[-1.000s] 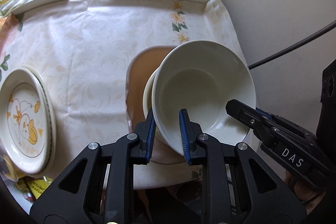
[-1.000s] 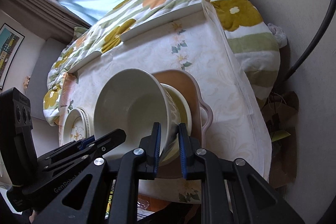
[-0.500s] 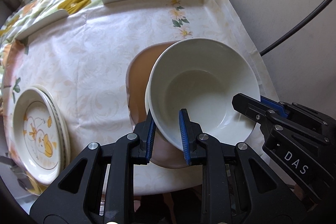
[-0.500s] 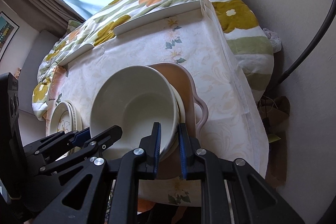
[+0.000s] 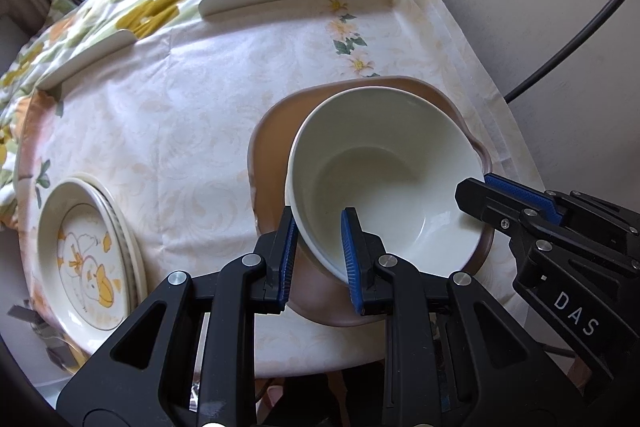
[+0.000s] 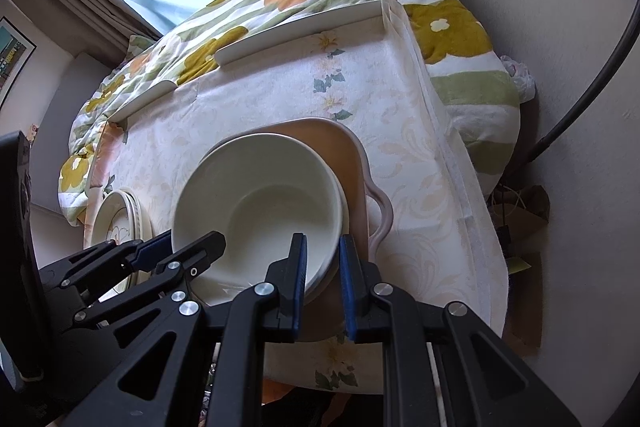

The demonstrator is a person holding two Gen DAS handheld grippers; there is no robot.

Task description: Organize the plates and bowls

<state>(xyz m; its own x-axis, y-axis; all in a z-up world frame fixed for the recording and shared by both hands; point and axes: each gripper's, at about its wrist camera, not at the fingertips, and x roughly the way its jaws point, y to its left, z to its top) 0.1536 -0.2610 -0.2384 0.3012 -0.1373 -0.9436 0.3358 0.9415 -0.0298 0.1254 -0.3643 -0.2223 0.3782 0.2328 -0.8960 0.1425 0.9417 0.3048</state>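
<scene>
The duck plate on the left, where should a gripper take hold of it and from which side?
Probably by the rim of the duck plate, from its near, table-edge side. It lies flat atop a stack of plates, so only the thin raised rim offers a pinch: one finger over it, one slid under. Both grippers are busy now, the left gripper and right gripper clamping the white bowl.

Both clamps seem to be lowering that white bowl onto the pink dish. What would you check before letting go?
1. Left gripper clamped on the white bowl rim: ok.
2. Right gripper clamped on the opposite rim: ok.
3. Bowl sits level: not ok, slightly tilted.
4. Bowl nested in the second bowl beneath: cannot tell, only its edge shows.
5. Bowl is over the pink dish: ok.
6. Plate stack stands apart from the dish: ok.
</scene>
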